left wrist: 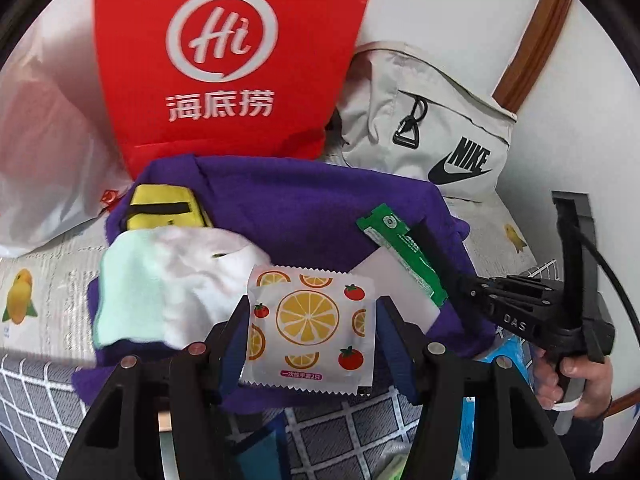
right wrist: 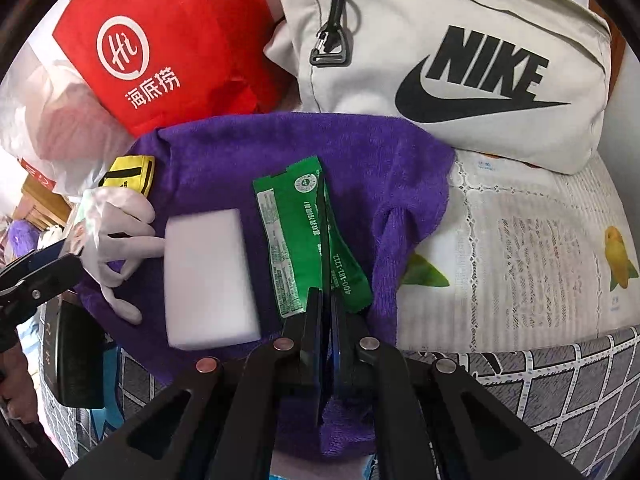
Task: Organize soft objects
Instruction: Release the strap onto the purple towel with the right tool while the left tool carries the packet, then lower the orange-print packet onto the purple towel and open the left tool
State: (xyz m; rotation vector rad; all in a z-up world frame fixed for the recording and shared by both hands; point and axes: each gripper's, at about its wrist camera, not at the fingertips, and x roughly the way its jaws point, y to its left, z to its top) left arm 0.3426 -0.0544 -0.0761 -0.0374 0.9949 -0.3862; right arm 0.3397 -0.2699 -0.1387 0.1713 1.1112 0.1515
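Right, the orange-print sachet sits between my left gripper's fingers, jaws about halfway apart and pressed on its two side edges, so I read it as clamped; it hangs just over the near edge of the purple towel. It looks like light, crinkly foil, flat and slippery, so I'd hold it by the sealed side edges, not the puffy middle, and squeeze gently. My right gripper has its fingers together on the lower end of the green sachet, which lies on the same towel; whether it's truly pinched or just touched I can't fully tell, but the film runs into the closed jaws. Same handling: thin, floppy, will droop from one end. Beside it on the towel sits a white sponge block, soft and squashy, best taken across its short sides. Left of that lie a limp white glove and a yellow pouch. Behind the towel stand a red bag and a beige Nike bag, probable destinations, judging by the task.
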